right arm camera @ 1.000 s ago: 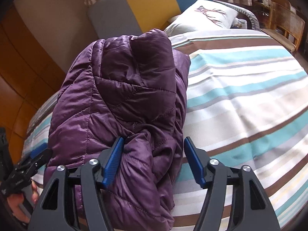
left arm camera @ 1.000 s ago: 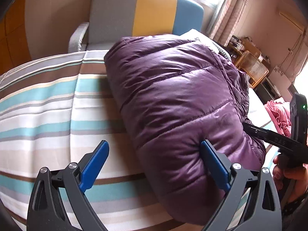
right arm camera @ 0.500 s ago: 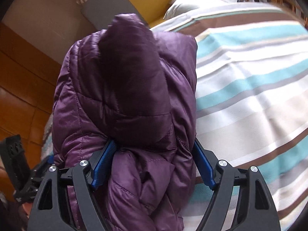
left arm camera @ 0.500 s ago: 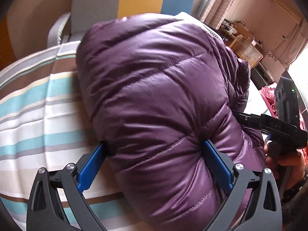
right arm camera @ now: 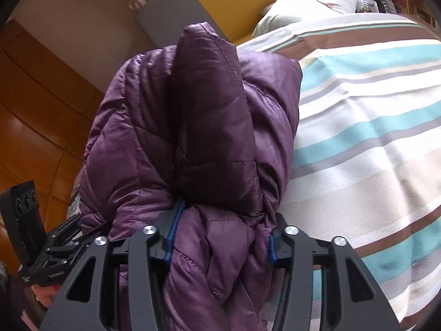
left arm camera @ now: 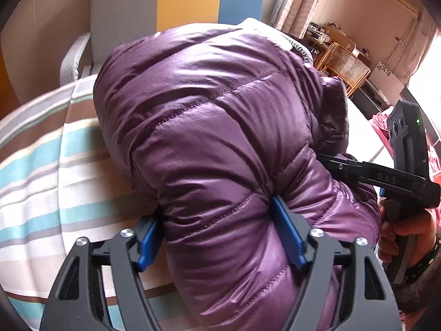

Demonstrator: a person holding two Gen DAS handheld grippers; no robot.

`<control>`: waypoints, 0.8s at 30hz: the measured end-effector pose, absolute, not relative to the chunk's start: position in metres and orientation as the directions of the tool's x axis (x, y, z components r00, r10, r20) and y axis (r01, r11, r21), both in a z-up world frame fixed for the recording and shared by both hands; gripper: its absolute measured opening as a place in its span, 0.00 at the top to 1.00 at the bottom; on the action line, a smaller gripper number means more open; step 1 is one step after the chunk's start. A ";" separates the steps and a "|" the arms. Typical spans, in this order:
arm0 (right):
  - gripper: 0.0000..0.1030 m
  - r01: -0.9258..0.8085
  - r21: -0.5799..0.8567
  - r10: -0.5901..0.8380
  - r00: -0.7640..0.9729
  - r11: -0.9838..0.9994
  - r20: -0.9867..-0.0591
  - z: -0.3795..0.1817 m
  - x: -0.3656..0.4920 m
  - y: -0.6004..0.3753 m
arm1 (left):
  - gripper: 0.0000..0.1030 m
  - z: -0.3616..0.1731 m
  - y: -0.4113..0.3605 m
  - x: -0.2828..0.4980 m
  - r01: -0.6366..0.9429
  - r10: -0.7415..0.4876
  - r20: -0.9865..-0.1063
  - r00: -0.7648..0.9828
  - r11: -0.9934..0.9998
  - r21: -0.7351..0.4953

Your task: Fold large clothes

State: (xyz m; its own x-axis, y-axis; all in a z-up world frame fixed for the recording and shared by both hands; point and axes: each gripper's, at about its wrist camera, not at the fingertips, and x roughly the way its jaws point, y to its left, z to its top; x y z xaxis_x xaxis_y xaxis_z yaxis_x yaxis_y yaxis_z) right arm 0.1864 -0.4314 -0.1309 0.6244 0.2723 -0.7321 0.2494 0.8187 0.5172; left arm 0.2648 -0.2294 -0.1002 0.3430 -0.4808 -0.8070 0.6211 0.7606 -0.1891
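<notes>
Both tongs are clamped on the purple puffer jacket (left arm camera: 220, 143), which lies bundled on the striped bed (left arm camera: 55, 187). Starting at the jacket's left end, the left tongs (left arm camera: 220, 234) are closed partway, as far as the padding allows, their blue pads pressed into either side of a thick quilted roll that bulges out between them. Across the jacket's middle, the bundle runs away from the tongs toward the grey, yellow and blue headboard (left arm camera: 176, 2), so its long axis points roughly from the holder to that headboard. At the jacket's right end, the right tongs (right arm camera: 220, 234) are likewise squeezed onto a bunched stack of layers, narrowed to a tight pinch with fabric spilling over both pads; a darker folded panel stands up above the grip. Each wrist view shows the other tool at the jacket's far flank, so the two grips sit side by side on the near edge, about equally close to it. Judging from this, the fold turns on carrying that near edge forward along the long axis, both hands moving together so the slippery padding does not slide apart. Beyond the jacket's right side a pillow (right arm camera: 311, 2) rests by the headboard.
</notes>
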 end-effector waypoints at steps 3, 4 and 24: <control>0.66 0.229 0.494 0.251 0.643 0.839 -0.723 -0.123 0.177 -0.427 | 0.41 -0.091 -0.232 0.254 0.631 -0.474 -0.795 0.378 0.761 -0.153; 0.67 0.225 0.492 0.247 0.649 0.841 -0.719 -0.121 0.174 -0.425 | 0.43 -0.088 -0.233 0.251 0.633 -0.471 -0.792 0.388 0.761 -0.142; 0.70 0.162 0.585 0.276 0.762 0.795 -0.586 -0.105 0.091 -0.399 | 0.53 -0.038 -0.195 0.178 0.669 -0.504 -0.714 0.485 0.740 -0.068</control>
